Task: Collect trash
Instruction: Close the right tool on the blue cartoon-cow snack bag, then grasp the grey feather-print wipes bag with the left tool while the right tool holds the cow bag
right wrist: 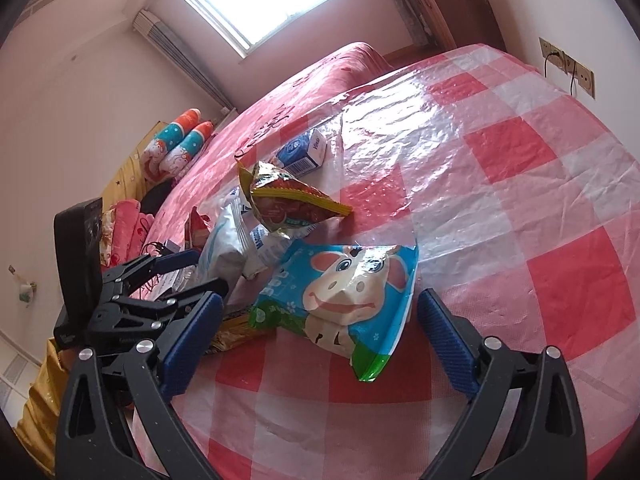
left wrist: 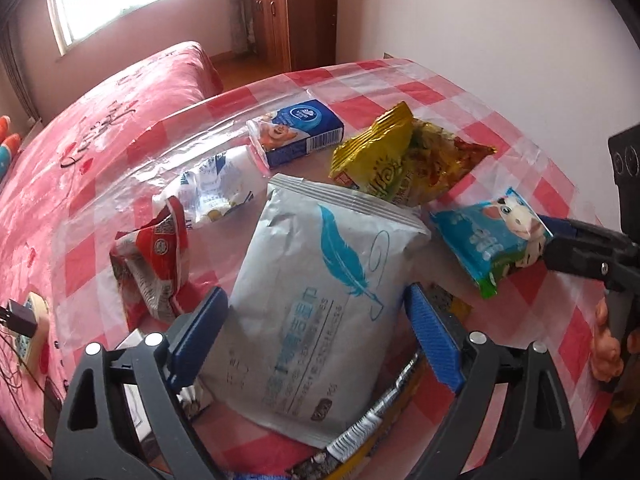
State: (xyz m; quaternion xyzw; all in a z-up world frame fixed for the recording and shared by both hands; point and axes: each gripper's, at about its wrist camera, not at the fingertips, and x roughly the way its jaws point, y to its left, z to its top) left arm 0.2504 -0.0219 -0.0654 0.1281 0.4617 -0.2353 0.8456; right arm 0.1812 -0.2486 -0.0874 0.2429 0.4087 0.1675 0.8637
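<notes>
Several wrappers lie on the red-and-white checked tablecloth (left wrist: pixel 400 92). My left gripper (left wrist: pixel 316 332) is open, its blue pads on either side of a grey wet-wipes pack with a blue feather (left wrist: pixel 320 288). My right gripper (right wrist: pixel 320 332) is open around a blue cow-print bag (right wrist: pixel 340 284), which also shows in the left wrist view (left wrist: pixel 492 236). Beyond lie a yellow-red snack bag (left wrist: pixel 400 160), a blue tissue box (left wrist: pixel 296 130), a white-blue wrapper (left wrist: pixel 216 184) and a red-white wrapper (left wrist: pixel 156 256). The left gripper shows in the right wrist view (right wrist: pixel 200 272).
A bed with a pink cover (left wrist: pixel 100 120) runs along the table's left side. A wooden cabinet (left wrist: pixel 280 12) stands at the back. A power strip with cables (left wrist: pixel 28 328) lies on the bed. Wall sockets (right wrist: pixel 568 66) sit behind the table.
</notes>
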